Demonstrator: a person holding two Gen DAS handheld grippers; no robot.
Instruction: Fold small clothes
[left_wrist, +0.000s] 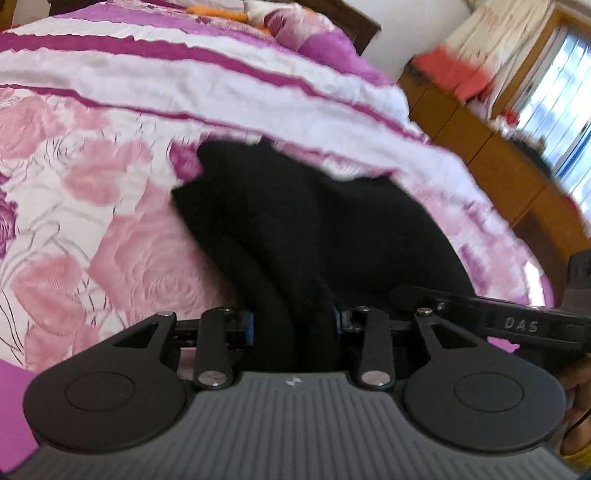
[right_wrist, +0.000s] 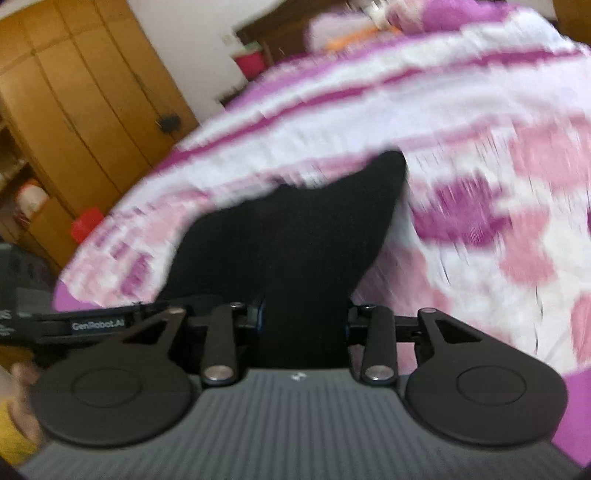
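A black garment (left_wrist: 314, 221) lies bunched on the pink and purple flowered bedspread (left_wrist: 110, 166). My left gripper (left_wrist: 293, 321) is shut on its near edge, and the dark cloth fills the gap between the blue-tipped fingers. In the right wrist view the same black garment (right_wrist: 314, 229) rises to a point over the bedspread (right_wrist: 480, 147), with my right gripper (right_wrist: 304, 317) shut on its near edge. The two grippers stand side by side: the right gripper's body (left_wrist: 517, 325) shows at the right of the left view, and the left gripper's body (right_wrist: 96, 325) at the left of the right view.
Pillows (left_wrist: 295, 22) lie at the head of the bed. A low wooden cabinet (left_wrist: 498, 166) and a window (left_wrist: 565, 110) stand beyond the bed's right side. A wooden wardrobe (right_wrist: 74, 92) and a red box (right_wrist: 86, 221) stand off its left side. A person's hand (right_wrist: 22, 373) shows at the edge.
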